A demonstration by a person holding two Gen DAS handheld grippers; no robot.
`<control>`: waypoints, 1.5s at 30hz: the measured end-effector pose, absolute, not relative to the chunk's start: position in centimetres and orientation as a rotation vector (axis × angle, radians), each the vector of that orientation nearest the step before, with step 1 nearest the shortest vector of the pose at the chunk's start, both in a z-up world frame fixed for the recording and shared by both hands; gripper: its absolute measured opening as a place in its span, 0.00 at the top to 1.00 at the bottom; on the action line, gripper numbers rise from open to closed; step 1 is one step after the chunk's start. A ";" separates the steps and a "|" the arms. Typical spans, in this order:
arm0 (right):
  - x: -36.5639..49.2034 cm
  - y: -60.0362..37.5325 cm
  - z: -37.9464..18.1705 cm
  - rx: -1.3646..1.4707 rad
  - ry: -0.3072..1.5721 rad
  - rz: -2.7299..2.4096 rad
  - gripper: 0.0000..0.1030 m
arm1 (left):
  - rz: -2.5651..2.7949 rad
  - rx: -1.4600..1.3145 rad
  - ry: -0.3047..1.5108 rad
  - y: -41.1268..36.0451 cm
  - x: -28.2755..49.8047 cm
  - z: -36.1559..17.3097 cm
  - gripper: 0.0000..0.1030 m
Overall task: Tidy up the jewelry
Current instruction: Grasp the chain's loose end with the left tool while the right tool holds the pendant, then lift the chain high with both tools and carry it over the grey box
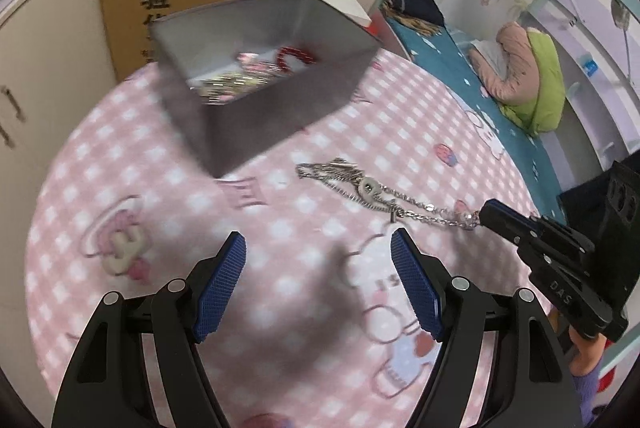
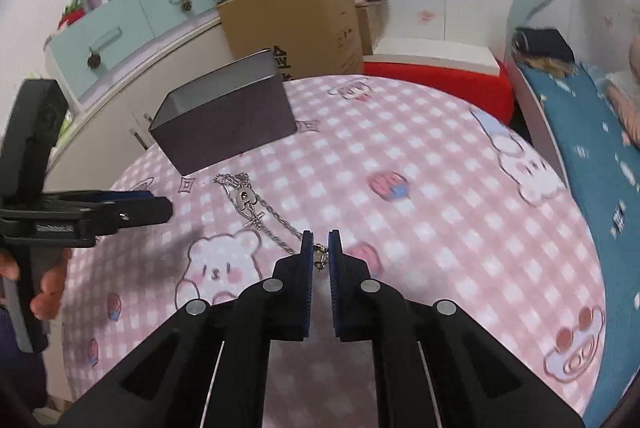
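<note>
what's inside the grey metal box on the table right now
Inside the grey box, the left wrist view shows blurred jewelry and something red. The box's near wall hides the rest of the floor.

A pink checked tablecloth (image 2: 420,187) carries a grey box (image 2: 224,131) and a silver chain (image 2: 260,211).

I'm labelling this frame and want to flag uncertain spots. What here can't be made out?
- Box contents, left wrist view: motion blur; only red beads and shiny bits.
- Box interior, right wrist view: hidden by its near wall.
- Chain end between the right gripper jaws: too small to judge the pinch.
- Pendant lettering: too small.
</note>
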State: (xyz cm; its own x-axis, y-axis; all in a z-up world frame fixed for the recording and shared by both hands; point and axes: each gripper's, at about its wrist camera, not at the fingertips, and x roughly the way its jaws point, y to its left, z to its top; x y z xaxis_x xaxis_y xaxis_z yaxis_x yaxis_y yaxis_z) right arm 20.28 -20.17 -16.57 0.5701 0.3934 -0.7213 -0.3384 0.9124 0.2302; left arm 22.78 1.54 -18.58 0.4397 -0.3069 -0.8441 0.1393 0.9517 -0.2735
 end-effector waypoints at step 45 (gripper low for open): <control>19.8 -26.3 -17.5 0.462 0.856 0.424 0.92 | -0.414 -0.047 0.969 -4.1 22.0 -17.5 0.94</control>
